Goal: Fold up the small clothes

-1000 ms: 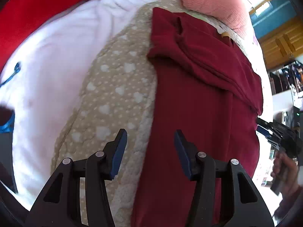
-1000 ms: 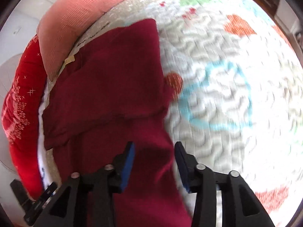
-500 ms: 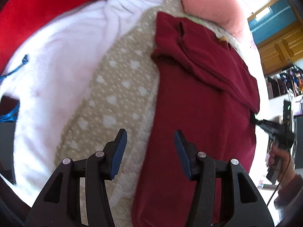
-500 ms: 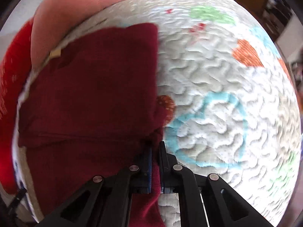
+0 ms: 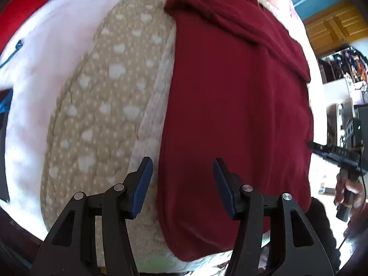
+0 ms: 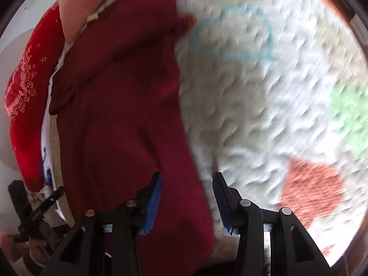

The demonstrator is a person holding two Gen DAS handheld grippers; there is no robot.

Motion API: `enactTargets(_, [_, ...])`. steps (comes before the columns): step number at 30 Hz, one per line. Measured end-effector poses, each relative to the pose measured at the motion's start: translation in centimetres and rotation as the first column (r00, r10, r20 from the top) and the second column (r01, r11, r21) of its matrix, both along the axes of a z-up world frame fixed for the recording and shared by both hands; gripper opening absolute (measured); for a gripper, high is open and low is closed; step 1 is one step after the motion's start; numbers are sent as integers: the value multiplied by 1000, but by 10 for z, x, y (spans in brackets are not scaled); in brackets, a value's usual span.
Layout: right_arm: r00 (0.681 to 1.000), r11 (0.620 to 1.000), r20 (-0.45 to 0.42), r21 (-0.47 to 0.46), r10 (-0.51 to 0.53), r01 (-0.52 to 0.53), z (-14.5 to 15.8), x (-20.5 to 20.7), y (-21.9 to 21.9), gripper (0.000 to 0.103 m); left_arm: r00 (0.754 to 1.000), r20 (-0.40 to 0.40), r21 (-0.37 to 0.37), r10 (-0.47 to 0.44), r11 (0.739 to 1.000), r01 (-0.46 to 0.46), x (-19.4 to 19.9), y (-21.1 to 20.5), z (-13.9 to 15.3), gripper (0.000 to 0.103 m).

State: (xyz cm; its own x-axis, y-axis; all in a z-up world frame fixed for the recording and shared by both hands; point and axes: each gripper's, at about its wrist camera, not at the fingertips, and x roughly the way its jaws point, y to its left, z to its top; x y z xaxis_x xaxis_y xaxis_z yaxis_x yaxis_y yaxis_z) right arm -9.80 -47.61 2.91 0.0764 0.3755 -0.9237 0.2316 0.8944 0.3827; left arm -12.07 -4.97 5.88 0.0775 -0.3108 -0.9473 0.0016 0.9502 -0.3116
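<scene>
A dark red garment lies flat on a quilted blanket, its far part folded over itself. My left gripper is open, hovering over the garment's near left edge. In the right wrist view the same garment fills the left half. My right gripper is open and empty above the garment's right edge. The right gripper also shows at the far right of the left wrist view, beside the garment's edge.
A beige spotted blanket edge and white fleece lie left of the garment. A pink pillow and red fabric sit at the far end. The white quilt with coloured shapes spreads right. Wooden cabinets stand behind.
My right gripper was shut on the garment's right edge half a second ago; it has opened and drawn back toward the near end. My left gripper moved closer to the garment, still open.
</scene>
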Motion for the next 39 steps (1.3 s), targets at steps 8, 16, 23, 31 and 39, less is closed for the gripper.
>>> enactTargets(8, [999,988,40,-153,31,-25,8,7,12,8,1000,1,58,0,998,0,-15,-1,1,54])
enactTargets(16, [1000,984,17,-176,9,-5,5,15,28,7,1000,0,66,16,998,-16,-20,3,3,54])
enactTargets(23, [1000,995,-20,-100,20,-22,12,15,24,32,1000,8,66,19,998,-20,-21,6,10,54])
enactTargets(31, [996,995,-64,-73,56,-61,13,-7,13,36,1000,-5,65,14,998,-14,-19,4,8,54])
enactTargets(39, [991,994,-109,-69,71,-79,14,-35,4,36,998,-68,58,-2,998,6,-37,7,1,55])
